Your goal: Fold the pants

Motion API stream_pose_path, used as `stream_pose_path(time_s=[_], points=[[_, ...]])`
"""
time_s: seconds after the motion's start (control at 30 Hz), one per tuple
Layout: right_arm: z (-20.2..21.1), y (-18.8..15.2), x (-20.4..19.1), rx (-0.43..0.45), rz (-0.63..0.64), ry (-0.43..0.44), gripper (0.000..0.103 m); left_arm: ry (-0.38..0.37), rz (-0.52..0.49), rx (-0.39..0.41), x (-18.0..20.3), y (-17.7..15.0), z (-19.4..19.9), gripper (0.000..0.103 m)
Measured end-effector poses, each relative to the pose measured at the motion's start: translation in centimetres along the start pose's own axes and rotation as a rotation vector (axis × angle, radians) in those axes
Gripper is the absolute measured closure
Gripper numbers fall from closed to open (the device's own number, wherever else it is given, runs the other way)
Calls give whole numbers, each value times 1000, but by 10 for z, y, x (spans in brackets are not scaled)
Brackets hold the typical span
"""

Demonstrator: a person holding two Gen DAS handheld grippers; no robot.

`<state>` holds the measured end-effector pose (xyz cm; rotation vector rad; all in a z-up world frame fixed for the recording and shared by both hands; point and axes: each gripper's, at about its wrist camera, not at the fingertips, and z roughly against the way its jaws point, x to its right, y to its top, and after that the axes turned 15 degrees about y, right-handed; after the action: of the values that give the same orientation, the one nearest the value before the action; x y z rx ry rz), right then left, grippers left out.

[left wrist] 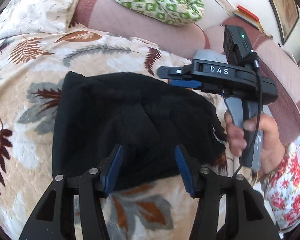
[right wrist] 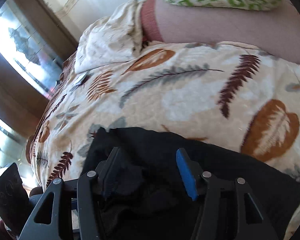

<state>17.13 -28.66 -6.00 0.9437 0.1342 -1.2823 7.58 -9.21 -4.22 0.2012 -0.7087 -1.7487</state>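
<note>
The black pants (left wrist: pixel 120 116) lie folded into a compact bundle on a cream blanket printed with leaves (left wrist: pixel 40 60). My left gripper (left wrist: pixel 149 150) hovers over the bundle's near edge, its blue-padded jaws apart and nothing pinched between them. My right gripper (left wrist: pixel 170 79) comes in from the right at the bundle's far right corner, held by a hand (left wrist: pixel 250 136) in a floral sleeve. In the right wrist view the right gripper (right wrist: pixel 148 152) stands open over the black pants (right wrist: pixel 210 160), with the cloth lying below the fingers, not clamped.
A pink bolster (left wrist: pixel 140 30) runs along the far side of the bed, with a green-and-white patterned pillow (left wrist: pixel 160 2) on it. A cream pillow (left wrist: pixel 40 10) sits far left. Books (left wrist: pixel 248 18) and a framed picture (left wrist: pixel 284 6) are at the right. A bright window (right wrist: pixel 14 46) is on the left.
</note>
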Motion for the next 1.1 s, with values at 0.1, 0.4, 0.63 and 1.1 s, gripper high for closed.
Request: stream_pose_path(time_s=[0.1,0.4,0.63,1.1], points=[[36,-15,22,68,-62,-61,41,5,-1,-9,2,-16,10,46],[46,-49,-48,113,29,-17,40,114,162,-1,-41,-40,43,45],[-31,-78,-85,-8,74,-26,40,209,213,33,-68,-49,66,45],[17,-86,-45,156,-70,-191,33,284,188,21,-69,-52,60,44]])
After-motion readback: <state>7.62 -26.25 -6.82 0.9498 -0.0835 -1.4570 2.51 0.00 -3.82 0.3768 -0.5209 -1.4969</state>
